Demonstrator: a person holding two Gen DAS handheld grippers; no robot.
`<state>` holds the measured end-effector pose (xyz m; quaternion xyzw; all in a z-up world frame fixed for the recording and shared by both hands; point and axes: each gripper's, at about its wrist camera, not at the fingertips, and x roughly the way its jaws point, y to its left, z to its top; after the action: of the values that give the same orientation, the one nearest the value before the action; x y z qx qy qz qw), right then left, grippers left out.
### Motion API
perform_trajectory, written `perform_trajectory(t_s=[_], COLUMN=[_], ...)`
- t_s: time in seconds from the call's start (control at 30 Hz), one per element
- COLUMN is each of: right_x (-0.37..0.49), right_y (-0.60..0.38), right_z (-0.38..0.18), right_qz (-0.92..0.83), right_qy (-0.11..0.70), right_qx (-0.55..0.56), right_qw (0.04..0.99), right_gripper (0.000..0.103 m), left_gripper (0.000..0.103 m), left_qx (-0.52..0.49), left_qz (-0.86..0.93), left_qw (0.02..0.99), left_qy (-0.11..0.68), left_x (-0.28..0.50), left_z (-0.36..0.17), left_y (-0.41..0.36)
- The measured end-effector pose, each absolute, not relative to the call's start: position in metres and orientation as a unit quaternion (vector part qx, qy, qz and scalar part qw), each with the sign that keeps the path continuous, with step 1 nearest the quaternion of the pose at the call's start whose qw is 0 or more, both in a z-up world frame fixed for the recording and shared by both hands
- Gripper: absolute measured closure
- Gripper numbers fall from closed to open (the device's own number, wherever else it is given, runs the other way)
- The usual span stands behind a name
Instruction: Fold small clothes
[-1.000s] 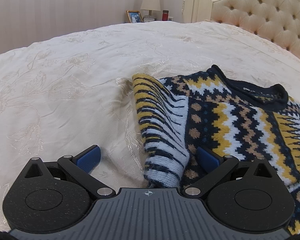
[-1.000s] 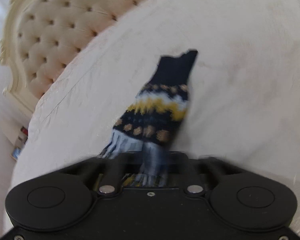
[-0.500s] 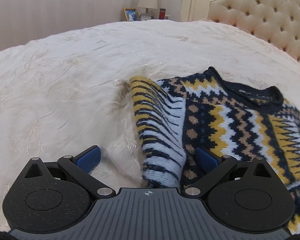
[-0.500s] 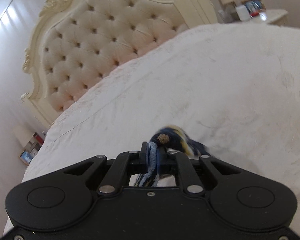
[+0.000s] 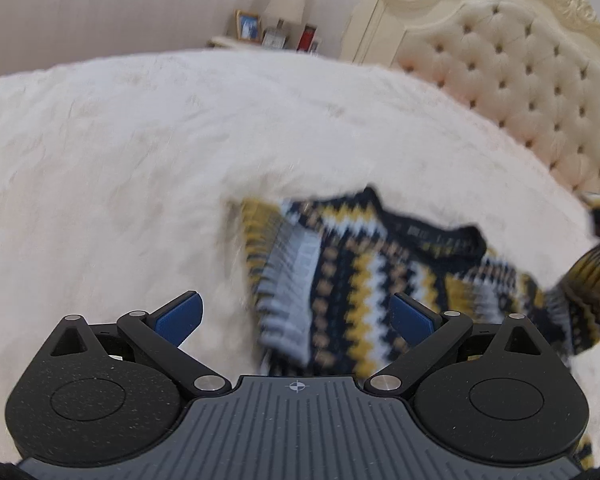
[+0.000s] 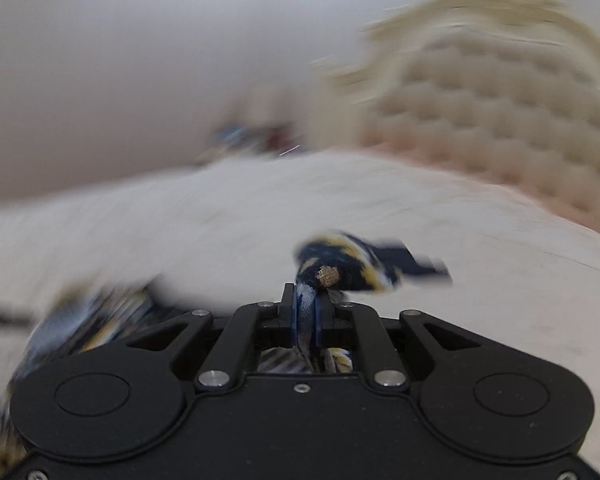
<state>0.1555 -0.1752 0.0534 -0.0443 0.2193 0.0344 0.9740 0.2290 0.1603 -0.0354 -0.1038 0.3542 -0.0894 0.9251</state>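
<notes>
A small patterned sweater (image 5: 364, 280) in navy, yellow, white and tan lies on the white bedspread (image 5: 120, 184), one sleeve folded over its left side. My left gripper (image 5: 296, 316) is open and empty just above the sweater's lower left part. My right gripper (image 6: 306, 312) is shut on the sweater's other sleeve (image 6: 352, 264), whose navy cuff sticks out past the fingers. That lifted sleeve shows at the right edge of the left wrist view (image 5: 592, 276). Both views are motion-blurred.
A cream tufted headboard (image 5: 520, 80) stands at the far right of the bed. A nightstand with a lamp, a photo frame (image 5: 248, 26) and small items stands beyond the bed's far edge.
My right gripper has swung the held sleeve up and around toward the sweater body. My left gripper has drawn back and up from the sweater, still open.
</notes>
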Motion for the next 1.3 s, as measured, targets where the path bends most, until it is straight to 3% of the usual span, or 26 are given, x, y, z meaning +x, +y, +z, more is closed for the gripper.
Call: perform_trajectory(t_s=[0.07, 0.13, 0.3, 0.43, 0.5, 0.57, 0.73, 0.9, 1.1, 1.2, 1.3], right_x=[0.164, 0.168, 0.158, 0.149, 0.151, 0.157, 0.181, 0.17, 0.122, 0.112, 0.124], right_y=[-0.148, -0.129, -0.14, -0.161, -0.173, -0.178, -0.169, -0.134, -0.069, -0.067, -0.088], right_z=[0.014, -0.02, -0.04, -0.02, -0.018, -0.02, -0.05, -0.037, -0.027, -0.029, -0.021], right_qz=[0.069, 0.093, 0.104, 0.09, 0.096, 0.116, 0.179, 0.286, 0.361, 0.384, 0.332], right_qy=[0.276, 0.324, 0.341, 0.306, 0.293, 0.285, 0.317, 0.31, 0.287, 0.289, 0.279], right_qx=[-0.045, -0.051, -0.018, 0.038, 0.082, 0.132, 0.217, 0.09, -0.199, -0.201, -0.133], right_qw=[0.958, 0.94, 0.934, 0.947, 0.948, 0.942, 0.906, 0.903, 0.865, 0.854, 0.891], right_gripper=[0.084, 0.076, 0.045, 0.044, 0.036, 0.035, 0.035, 0.035, 0.035, 0.037, 0.034], left_gripper=[0.002, 0.002, 0.002, 0.002, 0.002, 0.002, 0.002, 0.002, 0.002, 0.002, 0.002], left_qx=[-0.105, -0.107, -0.096, -0.105, -0.095, -0.074, -0.048, -0.032, -0.054, -0.058, -0.051], left_qz=[-0.09, -0.093, -0.102, -0.121, -0.127, -0.131, -0.139, -0.136, -0.141, -0.142, -0.136], left_qw=[0.92, 0.918, 0.92, 0.912, 0.912, 0.912, 0.908, 0.904, 0.897, 0.893, 0.892], left_qy=[0.365, 0.37, 0.366, 0.377, 0.38, 0.382, 0.394, 0.403, 0.416, 0.423, 0.428], left_x=[0.229, 0.227, 0.224, 0.224, 0.222, 0.219, 0.208, 0.198, 0.195, 0.194, 0.192], left_z=[-0.041, -0.041, -0.037, -0.04, -0.04, -0.04, -0.039, -0.03, -0.017, -0.016, -0.017], left_y=[0.162, 0.163, 0.158, 0.148, 0.139, 0.128, 0.112, 0.105, 0.096, 0.088, 0.081])
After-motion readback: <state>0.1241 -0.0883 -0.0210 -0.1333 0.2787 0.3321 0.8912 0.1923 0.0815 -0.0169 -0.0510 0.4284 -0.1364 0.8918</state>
